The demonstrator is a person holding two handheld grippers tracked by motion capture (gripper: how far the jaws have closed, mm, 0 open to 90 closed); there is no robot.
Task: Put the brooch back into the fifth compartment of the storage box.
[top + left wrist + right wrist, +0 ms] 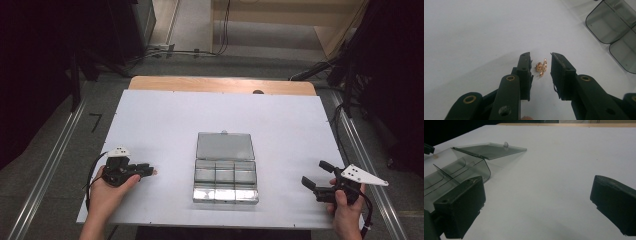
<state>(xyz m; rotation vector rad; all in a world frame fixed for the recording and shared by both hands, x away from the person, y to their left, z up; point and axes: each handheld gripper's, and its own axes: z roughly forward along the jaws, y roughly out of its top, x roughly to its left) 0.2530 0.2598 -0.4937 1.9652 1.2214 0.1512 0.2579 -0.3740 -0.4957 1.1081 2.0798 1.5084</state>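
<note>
A small gold trinket, perhaps an earring or a bit of chain, lies on the white table. My left gripper straddles it, one black jaw on each side with a slim gap to both pads, so it is open around the trinket. In the high view the left gripper sits low at the table's left front. A clear plastic compartment box stands at the front centre with its lid folded back flat. My right gripper rests at the right front, jaws wide open and bare, pointing toward the box.
The box's smoky compartments lie to the upper right of the left jaws, and the same box is left of the right jaws. A wooden edge borders the far side of the table. Dark stands flank both sides.
</note>
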